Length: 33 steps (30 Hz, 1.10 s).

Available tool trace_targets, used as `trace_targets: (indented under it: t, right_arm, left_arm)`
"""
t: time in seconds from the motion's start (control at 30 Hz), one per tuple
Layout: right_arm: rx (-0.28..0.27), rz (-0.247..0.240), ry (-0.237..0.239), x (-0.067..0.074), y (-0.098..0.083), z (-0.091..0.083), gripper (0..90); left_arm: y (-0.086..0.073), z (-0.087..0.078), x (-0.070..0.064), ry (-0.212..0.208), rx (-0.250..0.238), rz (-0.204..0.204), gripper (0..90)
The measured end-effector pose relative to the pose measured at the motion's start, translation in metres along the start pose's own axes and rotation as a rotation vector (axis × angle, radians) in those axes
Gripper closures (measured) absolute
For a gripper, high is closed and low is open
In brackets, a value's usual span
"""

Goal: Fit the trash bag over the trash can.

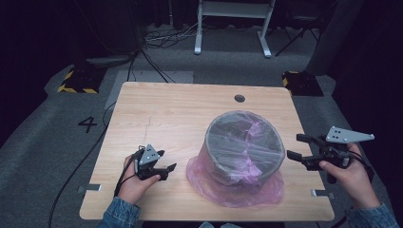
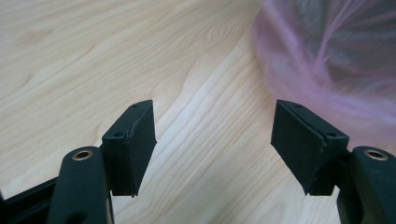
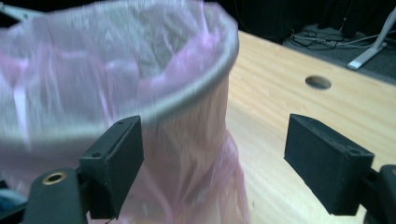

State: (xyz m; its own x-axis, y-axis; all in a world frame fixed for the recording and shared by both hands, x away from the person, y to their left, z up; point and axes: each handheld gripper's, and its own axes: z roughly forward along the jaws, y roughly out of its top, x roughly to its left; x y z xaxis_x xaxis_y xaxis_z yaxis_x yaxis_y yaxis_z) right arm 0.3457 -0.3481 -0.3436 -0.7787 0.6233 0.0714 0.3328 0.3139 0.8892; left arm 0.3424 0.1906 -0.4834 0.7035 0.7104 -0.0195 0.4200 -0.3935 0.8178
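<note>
While tools [image 1: 159,161] [image 1: 299,147] flank bin [image 1: 242,142], table [image 1: 166,114]

Bagged bin [image 1: 243,147] blocks table [image 1: 161,114] centre; bare wood lies left.

Dim room — grey carpet floor [image 1: 38,137], tangled cables [image 1: 166,35], white stand legs [image 1: 233,28], hazard-striped blocks [image 1: 78,80].
</note>
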Motion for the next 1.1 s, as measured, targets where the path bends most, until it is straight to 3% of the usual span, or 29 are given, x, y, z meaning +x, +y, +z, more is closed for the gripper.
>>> trace_targets:
  t: [0.3,0.57,0.77,1.1]
  right_arm:
    - [-0.002,-0.028,-0.011,0.002,0.040,0.020,19.3]
    - [0.016,-0.063,0.022,0.012,0.066,0.051,19.2]
    - [0.036,-0.093,0.061,0.024,0.083,0.074,19.0]
    - [0.094,-0.158,0.132,0.046,0.098,0.109,25.5]
  left_arm:
    - [-0.020,-0.008,0.016,0.060,0.069,-0.031,29.8]
    - [-0.033,-0.014,0.025,0.074,0.112,-0.074,28.9]
    - [-0.040,-0.022,0.029,0.109,0.126,-0.108,28.1]
    - [-0.040,-0.021,0.028,0.124,0.139,-0.089,26.1]
